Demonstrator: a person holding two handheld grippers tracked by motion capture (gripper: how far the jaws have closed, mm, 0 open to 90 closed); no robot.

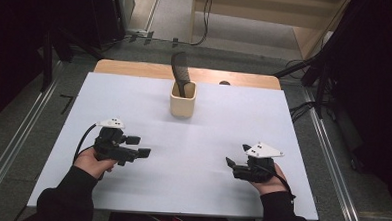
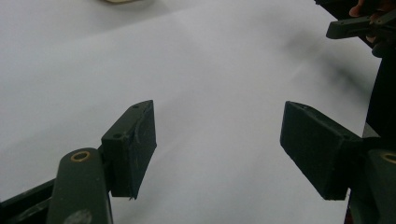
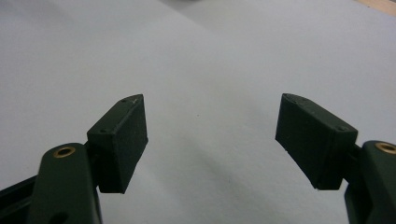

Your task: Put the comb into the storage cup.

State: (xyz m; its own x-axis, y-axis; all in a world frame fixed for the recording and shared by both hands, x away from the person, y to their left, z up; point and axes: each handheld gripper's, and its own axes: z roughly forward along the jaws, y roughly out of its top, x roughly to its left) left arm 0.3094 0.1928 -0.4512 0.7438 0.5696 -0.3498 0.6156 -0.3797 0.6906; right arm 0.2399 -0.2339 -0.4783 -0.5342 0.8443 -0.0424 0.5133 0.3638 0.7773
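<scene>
Both grippers rest low on the white table (image 1: 192, 155), jaws wide apart and empty: left gripper (image 1: 143, 147), right gripper (image 1: 229, 162). Well ahead, between them, a cream cup (image 1: 183, 100) holds a dark comb (image 1: 180, 72) upright, likely ready for picking.

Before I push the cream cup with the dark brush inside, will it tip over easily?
Probably yes. The brush rises well above the cup and leans to one side, so the load looks top-heavy. The cup looks small and likely light, and may slide on the smooth white table. Pushing low seems safer.
</scene>
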